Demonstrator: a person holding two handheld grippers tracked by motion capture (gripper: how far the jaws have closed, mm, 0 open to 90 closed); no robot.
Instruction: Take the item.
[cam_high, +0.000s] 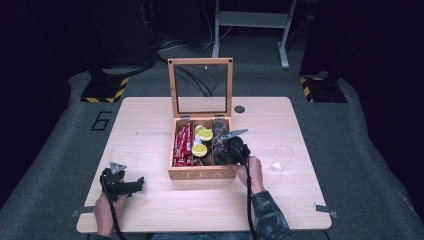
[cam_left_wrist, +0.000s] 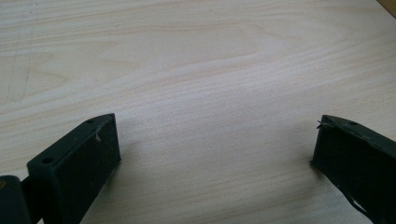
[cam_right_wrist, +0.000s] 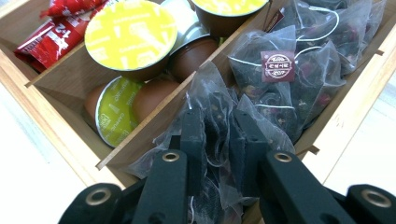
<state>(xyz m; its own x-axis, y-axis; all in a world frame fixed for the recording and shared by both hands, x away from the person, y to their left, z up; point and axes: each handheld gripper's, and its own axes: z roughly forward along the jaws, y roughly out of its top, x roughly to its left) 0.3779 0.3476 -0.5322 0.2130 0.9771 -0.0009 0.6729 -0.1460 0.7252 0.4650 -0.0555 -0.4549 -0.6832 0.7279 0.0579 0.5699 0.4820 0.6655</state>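
A wooden tea box with its glass lid up stands mid-table. Its left compartment holds red packets, the middle one yellow-lidded capsules, the right one clear mesh tea bags. My right gripper is over the right compartment, its jaws closed on one mesh tea bag full of dark leaves. My left gripper rests low at the table's front left, jaws wide apart over bare wood with nothing between them.
A clear plastic cup stands right of the box. A small dark disc lies near the far edge. Metal clamps sit on the front corners. Bare tabletop spreads left of the box.
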